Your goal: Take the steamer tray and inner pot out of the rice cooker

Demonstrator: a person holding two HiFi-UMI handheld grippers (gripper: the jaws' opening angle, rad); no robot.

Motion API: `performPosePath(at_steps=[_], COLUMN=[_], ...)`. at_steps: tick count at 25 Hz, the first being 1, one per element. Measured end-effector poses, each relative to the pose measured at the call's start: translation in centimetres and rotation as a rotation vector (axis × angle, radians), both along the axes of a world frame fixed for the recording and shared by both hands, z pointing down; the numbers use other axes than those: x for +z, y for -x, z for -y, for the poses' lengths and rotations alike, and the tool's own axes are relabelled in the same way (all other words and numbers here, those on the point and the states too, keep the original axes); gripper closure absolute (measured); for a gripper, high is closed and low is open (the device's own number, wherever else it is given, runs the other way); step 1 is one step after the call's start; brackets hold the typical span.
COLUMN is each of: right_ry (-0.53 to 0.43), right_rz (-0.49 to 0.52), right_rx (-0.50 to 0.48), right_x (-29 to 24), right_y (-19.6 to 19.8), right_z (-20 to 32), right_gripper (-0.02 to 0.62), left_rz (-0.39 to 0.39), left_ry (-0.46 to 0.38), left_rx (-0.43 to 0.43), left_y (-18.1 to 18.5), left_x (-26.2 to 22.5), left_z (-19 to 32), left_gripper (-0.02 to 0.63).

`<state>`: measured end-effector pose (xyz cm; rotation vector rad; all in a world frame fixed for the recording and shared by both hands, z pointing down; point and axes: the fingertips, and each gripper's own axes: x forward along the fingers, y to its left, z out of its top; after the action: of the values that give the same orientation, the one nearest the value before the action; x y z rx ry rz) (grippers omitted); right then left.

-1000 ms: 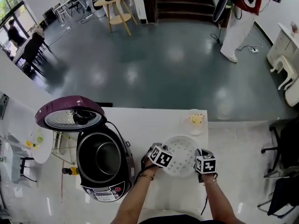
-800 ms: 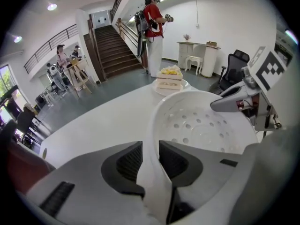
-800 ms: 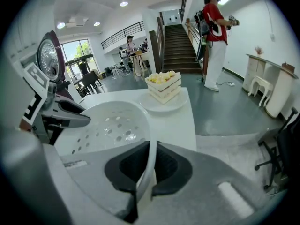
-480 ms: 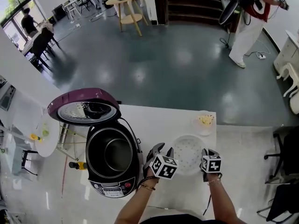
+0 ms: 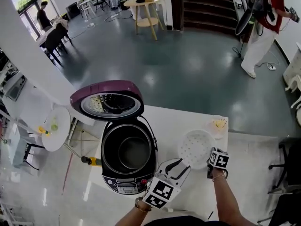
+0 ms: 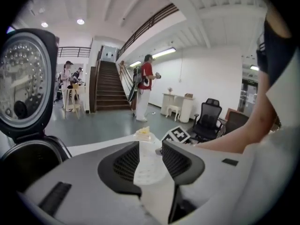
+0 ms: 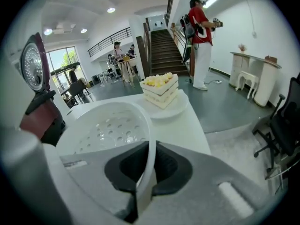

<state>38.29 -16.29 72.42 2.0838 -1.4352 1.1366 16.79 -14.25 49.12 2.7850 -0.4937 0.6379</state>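
Jaws of the right gripper [image 7: 149,149] are clenched on the near rim of the steamer tray [image 5: 195,147], with the thin white edge pinched edge-on between them. Jaws of the left gripper [image 6: 150,148] have just been opening and stand released with nothing between them; the tray shows only past the gap, well beyond. I find the tray out of the rice cooker [image 5: 127,175] and, as far as I can judge, set on the white bench [image 5: 164,119], just right of the cooker and near a plate of cake [image 5: 218,125]. The inner pot [image 5: 133,153] sits seated in the cooker body below the raised lid [image 5: 107,103], not yet lifted. On handling, the tray is perforated plastic, light and fairly stiff, though I expect its thin rim to flex under a one-sided pinch; the rim is the only sound hold. The pot I judge to be coated metal: heavier, rigid, smooth-walled and prone to slip. It fits closely in its well, leaving the top lip as the one purchase. I would take that lip on opposite sides with both grippers and lift straight up, level. Whether the pot is warm I cannot tell.
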Motion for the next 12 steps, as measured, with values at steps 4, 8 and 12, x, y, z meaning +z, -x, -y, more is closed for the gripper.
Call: performPosePath(at_steps=[4, 8, 12], right_ry=[-0.001, -0.004, -0.015], right_rz=[-0.030, -0.018, -0.003], right_rx=[0.028, 0.072, 0.116], right_x=[-0.3, -0.3, -0.1], right_y=[0.7, 1.5, 2.6], right_z=[1.3, 2.0, 3.3], right_gripper=[0.586, 0.586, 0.584], left_rz=[-0.071, -0.056, -0.005], left_ry=[-0.068, -0.156, -0.209], left_rx=[-0.009, -0.145, -0.314], left_y=[4.0, 9.7, 15.9], left_x=[-4.6, -6.9, -7.1], left_z=[-0.1, 2.2, 5.2], left_gripper=[0.454, 0.454, 0.454])
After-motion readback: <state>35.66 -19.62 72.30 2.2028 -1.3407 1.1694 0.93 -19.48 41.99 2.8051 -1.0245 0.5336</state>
